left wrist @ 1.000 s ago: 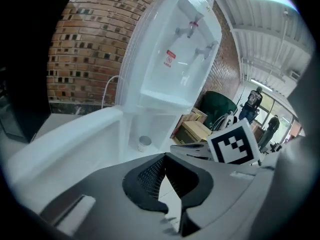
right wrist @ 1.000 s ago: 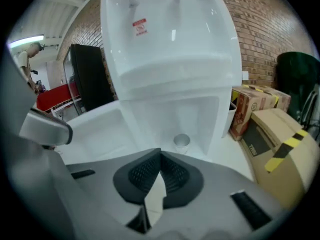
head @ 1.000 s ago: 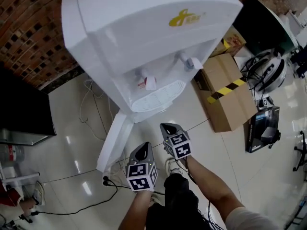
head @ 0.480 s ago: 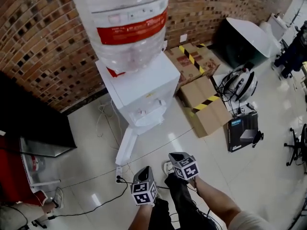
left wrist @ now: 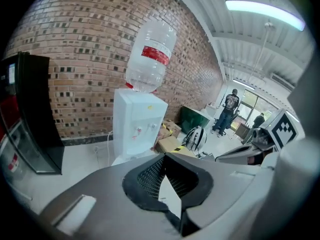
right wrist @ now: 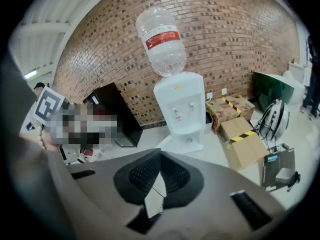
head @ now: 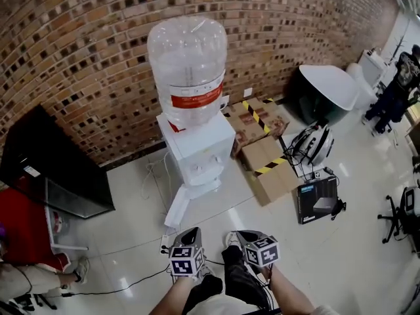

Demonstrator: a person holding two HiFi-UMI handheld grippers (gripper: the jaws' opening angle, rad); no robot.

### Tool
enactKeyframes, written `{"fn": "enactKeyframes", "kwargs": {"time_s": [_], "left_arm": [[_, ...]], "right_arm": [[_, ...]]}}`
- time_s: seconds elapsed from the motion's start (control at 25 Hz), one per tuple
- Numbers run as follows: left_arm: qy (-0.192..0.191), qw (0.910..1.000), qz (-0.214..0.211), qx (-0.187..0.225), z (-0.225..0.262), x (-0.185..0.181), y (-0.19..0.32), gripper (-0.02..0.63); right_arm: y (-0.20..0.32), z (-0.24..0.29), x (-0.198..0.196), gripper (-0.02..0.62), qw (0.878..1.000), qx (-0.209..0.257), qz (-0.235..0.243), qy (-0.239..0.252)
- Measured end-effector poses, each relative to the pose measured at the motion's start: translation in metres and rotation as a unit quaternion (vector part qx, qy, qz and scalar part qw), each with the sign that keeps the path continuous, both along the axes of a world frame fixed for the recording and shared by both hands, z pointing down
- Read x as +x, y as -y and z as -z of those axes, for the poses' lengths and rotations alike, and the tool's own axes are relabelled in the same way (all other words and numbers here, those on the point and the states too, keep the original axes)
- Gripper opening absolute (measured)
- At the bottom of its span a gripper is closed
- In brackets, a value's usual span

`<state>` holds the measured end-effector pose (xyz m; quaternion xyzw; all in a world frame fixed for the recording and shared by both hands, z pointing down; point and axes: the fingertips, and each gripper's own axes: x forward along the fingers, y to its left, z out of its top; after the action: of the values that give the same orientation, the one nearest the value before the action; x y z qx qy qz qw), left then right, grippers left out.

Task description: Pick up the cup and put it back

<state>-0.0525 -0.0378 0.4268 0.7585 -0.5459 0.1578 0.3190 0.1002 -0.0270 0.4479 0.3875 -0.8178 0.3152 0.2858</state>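
I see no cup in any view. A white water dispenser (head: 197,151) with a large clear bottle (head: 189,64) on top stands against the brick wall; it also shows in the left gripper view (left wrist: 137,124) and the right gripper view (right wrist: 179,109). My left gripper (head: 191,231) and right gripper (head: 244,236) hang side by side at the bottom of the head view, well short of the dispenser. Both point toward it and slightly down. Each has its jaws closed tip to tip with nothing between them (left wrist: 165,156) (right wrist: 160,154).
Cardboard boxes (head: 269,169) with striped tape lie right of the dispenser, with a helmet (head: 315,143) and a flat black box (head: 318,202) beyond. A black cabinet (head: 59,176) stands at the left. A cable (head: 131,282) runs over the tiled floor. People stand far right (head: 394,87).
Both grippers have risen and drawn back from the dispenser, sinking to the bottom of the head view. The dispenser now looks small and far, with its whole bottle and the wall in sight.
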Motion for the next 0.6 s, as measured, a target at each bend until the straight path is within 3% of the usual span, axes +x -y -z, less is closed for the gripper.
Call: {"fn": "enactKeyframes", "kwargs": {"time_s": [0.28,0.6], "left_arm": [[-0.015,0.9996,-0.02,0.016,0.032,0.017,-0.018,0.005],[-0.013,0.9995,0.01,0.029,0.051,0.035,-0.03,0.005]], "right_arm": [[-0.013,0.047,0.004,0.011,0.999,0.037,-0.01,-0.023],[-0.012,0.075,-0.008,0.011,0.998,0.05,0.014,0.021]]}}
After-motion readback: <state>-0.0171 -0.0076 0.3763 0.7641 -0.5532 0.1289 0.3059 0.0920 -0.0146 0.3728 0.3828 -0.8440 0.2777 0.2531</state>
